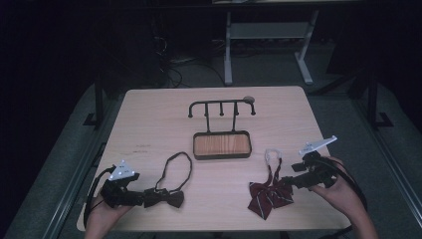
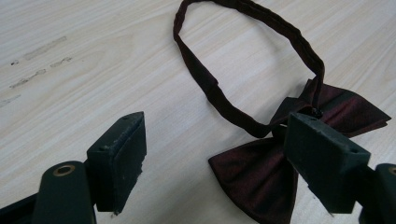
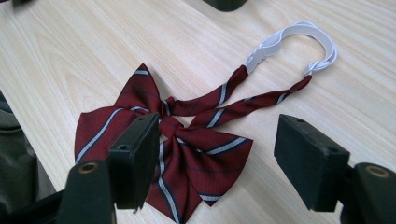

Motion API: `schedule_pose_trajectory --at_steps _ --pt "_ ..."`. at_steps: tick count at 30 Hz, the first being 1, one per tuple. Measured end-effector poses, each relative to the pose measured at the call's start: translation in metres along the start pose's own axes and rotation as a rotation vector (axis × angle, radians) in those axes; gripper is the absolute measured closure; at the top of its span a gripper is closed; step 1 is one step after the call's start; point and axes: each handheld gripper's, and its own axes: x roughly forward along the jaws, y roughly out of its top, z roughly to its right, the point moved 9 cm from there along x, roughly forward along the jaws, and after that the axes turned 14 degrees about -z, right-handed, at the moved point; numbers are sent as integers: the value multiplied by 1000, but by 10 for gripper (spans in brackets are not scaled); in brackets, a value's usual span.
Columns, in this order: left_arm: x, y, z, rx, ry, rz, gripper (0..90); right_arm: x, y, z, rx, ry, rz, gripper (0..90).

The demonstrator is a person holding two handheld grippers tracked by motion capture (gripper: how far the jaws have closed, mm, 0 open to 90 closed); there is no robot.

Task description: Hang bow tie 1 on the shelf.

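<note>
Dark bow tie (image 2: pixel 261 177) wing partly behind a jaw and cut by bottom edge, striped bow tie (image 3: pixel 187 154) partly behind a jaw

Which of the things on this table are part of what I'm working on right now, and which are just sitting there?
In hand:
- dark maroon satin bow tie with loop strap, at the open left gripper
- red striped bow tie with white elastic strap, below the open right gripper

Lying about:
- black metal hook rack with wooden tray base

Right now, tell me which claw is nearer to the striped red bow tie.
Right. The right claw sits just beside the striped red bow tie, jaws open around its right wing. The left claw is across the table, open at the plain dark bow tie.
</note>
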Motion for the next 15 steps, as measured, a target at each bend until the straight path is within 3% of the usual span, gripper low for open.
schedule_pose_trajectory --at_steps 6,15 --pt "-1 0 0 7 9 -6 217 -1 8 2 -7 -7 -20 345" --pt "0 1 -2 3 9 -3 216 9 20 14 48 -11 -74 396"
